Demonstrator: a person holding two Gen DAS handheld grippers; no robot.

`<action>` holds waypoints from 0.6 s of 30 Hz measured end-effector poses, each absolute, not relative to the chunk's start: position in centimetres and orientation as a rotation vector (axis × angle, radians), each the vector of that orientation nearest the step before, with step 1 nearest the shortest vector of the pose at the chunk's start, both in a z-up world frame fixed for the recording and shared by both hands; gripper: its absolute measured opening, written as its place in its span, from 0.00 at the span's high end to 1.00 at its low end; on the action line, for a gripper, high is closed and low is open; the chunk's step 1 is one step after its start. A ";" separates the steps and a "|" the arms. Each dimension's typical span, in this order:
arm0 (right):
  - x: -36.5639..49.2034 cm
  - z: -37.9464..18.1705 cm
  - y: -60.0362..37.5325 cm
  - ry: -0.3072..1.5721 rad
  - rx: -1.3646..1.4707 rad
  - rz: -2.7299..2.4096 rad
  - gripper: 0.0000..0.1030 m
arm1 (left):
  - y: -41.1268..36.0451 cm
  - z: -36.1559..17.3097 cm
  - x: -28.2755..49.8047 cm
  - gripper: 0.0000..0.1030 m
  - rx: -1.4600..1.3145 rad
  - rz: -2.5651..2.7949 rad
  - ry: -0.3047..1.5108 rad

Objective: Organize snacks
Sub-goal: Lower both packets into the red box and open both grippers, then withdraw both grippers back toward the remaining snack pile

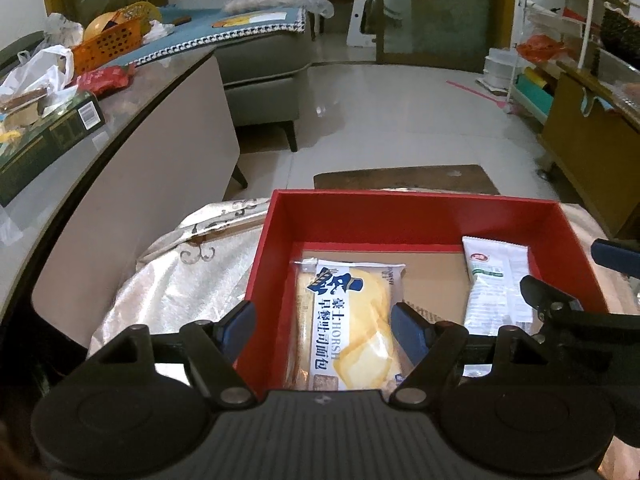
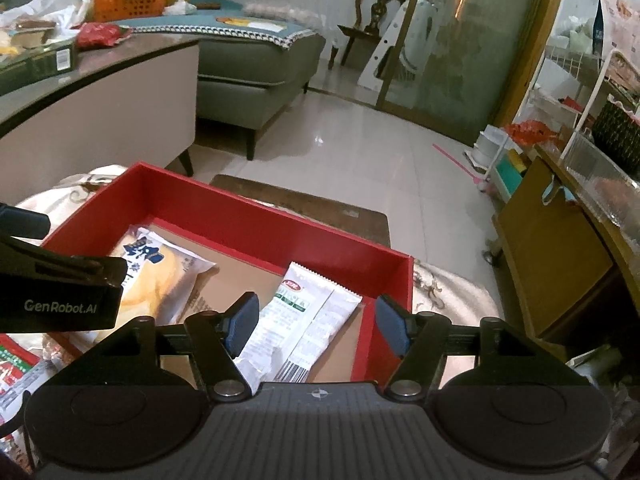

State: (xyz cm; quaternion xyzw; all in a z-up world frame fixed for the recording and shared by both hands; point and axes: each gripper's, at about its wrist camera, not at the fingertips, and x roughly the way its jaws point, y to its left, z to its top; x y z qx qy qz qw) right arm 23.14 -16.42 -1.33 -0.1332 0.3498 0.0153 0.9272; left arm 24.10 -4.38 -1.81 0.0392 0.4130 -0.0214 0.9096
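A red open box (image 1: pixel 416 216) sits on a silvery cloth. Inside, a yellow bread packet with blue lettering (image 1: pixel 348 320) lies at the left and a white snack packet with green print (image 1: pixel 496 284) at the right. My left gripper (image 1: pixel 324 330) is open, hovering over the bread packet at the box's near edge. In the right wrist view the same box (image 2: pixel 248 216) holds the bread packet (image 2: pixel 160 280) and the white packet (image 2: pixel 296 320). My right gripper (image 2: pixel 316 326) is open above the white packet, its jaws straddling it.
A silvery patterned cloth (image 1: pixel 188 272) covers the surface under the box. A long counter (image 1: pixel 100 148) with bags, an orange basket and a dark green carton stands at the left. More snack packets (image 2: pixel 16 364) lie at the near left. A wooden cabinet (image 2: pixel 560 256) stands at the right.
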 end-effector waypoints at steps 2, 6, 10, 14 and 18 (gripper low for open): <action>22.7 -1.0 -16.4 0.710 -0.281 0.031 0.29 | -4.4 -1.4 23.6 0.33 0.086 -0.050 0.842; 21.2 -0.2 -16.4 0.702 -0.284 0.038 0.27 | -4.2 -0.2 22.1 0.33 0.075 -0.069 0.817; 19.2 0.8 -16.7 0.698 -0.279 0.050 0.25 | -4.0 0.7 20.0 0.30 0.075 -0.084 0.800; 17.1 1.4 -17.3 0.709 -0.246 0.052 0.23 | -3.8 0.8 17.8 0.28 0.118 -0.090 0.798; 15.1 1.3 -17.8 0.741 -0.206 0.076 0.23 | -2.6 0.4 15.6 0.28 0.125 -0.095 0.833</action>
